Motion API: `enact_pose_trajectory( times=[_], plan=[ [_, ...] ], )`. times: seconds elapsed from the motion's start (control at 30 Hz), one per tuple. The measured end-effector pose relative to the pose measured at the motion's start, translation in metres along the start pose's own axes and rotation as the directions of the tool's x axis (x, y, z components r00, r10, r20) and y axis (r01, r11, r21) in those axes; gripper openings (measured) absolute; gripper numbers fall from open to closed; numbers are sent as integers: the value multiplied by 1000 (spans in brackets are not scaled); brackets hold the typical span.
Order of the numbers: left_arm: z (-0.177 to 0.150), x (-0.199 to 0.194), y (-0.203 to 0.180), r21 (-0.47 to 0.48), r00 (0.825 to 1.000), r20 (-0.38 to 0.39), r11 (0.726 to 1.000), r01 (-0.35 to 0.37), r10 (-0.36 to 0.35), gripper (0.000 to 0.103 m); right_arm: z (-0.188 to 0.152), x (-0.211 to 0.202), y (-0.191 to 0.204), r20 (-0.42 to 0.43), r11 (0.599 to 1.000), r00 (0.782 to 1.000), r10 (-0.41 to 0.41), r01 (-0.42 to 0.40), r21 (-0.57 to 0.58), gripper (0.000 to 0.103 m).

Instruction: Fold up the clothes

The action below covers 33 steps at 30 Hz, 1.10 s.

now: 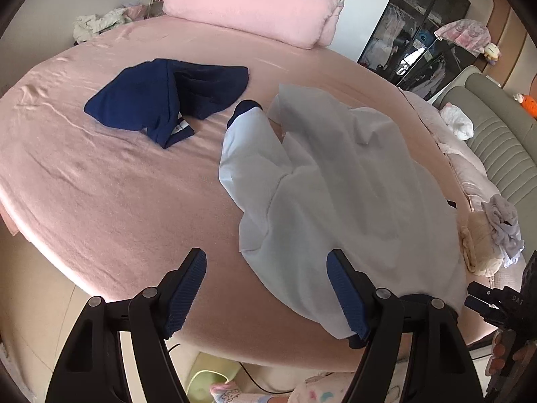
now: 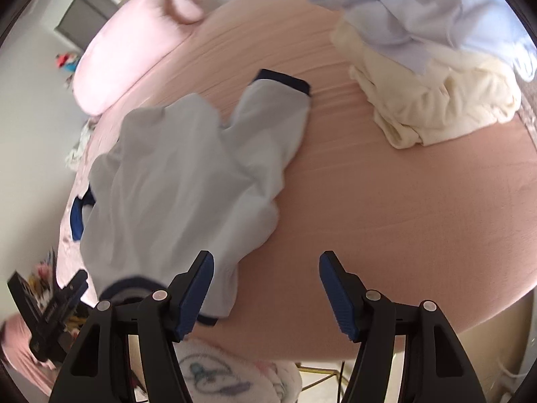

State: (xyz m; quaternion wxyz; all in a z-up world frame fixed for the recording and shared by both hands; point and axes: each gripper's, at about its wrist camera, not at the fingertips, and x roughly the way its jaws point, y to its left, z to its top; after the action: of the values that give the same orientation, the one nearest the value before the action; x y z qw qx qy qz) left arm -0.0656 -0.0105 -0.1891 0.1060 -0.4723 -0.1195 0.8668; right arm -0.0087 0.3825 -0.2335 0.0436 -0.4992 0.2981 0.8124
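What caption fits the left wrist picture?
Open left gripper poised over a rumpled white top on a pink bed, navy garment beyond.

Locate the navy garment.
Left wrist view: navy garment lies crumpled upper left on the pink bed, left of the white top.

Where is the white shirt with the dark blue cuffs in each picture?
Left wrist view: the white shirt lies crumpled right of centre on the bed, one cuff pointing toward the navy garment.
Right wrist view: the white shirt lies left of centre, its sleeve reaching up toward the middle.
Shared landmark: the rolled pink blanket at the far edge of the bed, top centre in the left view, top left in the right.
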Motion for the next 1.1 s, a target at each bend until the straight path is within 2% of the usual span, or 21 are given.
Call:
enact_pose_trajectory(
  times=[0.1, 0.2, 0.27, 0.33, 0.47, 0.7, 0.73, 0.77, 0.8, 0.9, 0.97, 1.03, 1.1],
  plan=[
    [4, 12, 15, -92, 996, -47, 993, 71, -75, 73, 9, 9, -11, 4, 998, 1000, 15, -15, 67, 65],
    [6, 23, 30, -217, 978, -78, 961, 174, -194, 73, 13, 15, -18, 17, 990, 999, 44, -46, 133, 65],
    [7, 26, 36, -266, 971, -64, 942, 204, -229, 73, 12, 11, -20, 31, 991, 999, 27, -31, 132, 65],
    [9, 28, 37, -283, 969, -49, 934, 219, -243, 73, 13, 12, -14, 47, 993, 999, 5, -10, 116, 65],
    [9, 34, 36, -301, 968, -36, 927, 225, -247, 73, 13, 20, -5, 80, 996, 997, 13, -20, 92, 65],
    [4, 32, 31, -284, 973, -16, 934, 217, -231, 71, 12, 35, 11, 137, 998, 990, 28, -35, 51, 62],
    [3, 31, 31, -286, 973, -14, 934, 215, -229, 65, 13, 37, 10, 138, 998, 990, 27, -34, 49, 60],
    [2, 30, 31, -288, 974, -14, 934, 213, -226, 57, 14, 39, 9, 140, 998, 990, 26, -32, 46, 53],
    [0, 29, 30, -288, 975, -16, 935, 208, -222, 53, 13, 40, 8, 140, 998, 990, 26, -33, 44, 41],
    [-5, 26, 28, -287, 981, -15, 941, 181, -194, 35, 0, 31, 5, 127, 997, 990, 54, -61, 54, 13],
    [-8, 24, 27, -283, 985, -7, 945, 162, -171, 16, -5, 28, 6, 138, 998, 990, 38, -46, 50, 10],
    [-9, 20, 26, -263, 990, -3, 955, 138, -144, 12, -5, 25, 17, 172, 1000, 985, -22, 20, 17, 8],
    [-8, 16, 25, -233, 992, -6, 965, 119, -124, 11, -9, 14, 33, 216, 988, 968, -126, 141, -57, 8]
  ],
)
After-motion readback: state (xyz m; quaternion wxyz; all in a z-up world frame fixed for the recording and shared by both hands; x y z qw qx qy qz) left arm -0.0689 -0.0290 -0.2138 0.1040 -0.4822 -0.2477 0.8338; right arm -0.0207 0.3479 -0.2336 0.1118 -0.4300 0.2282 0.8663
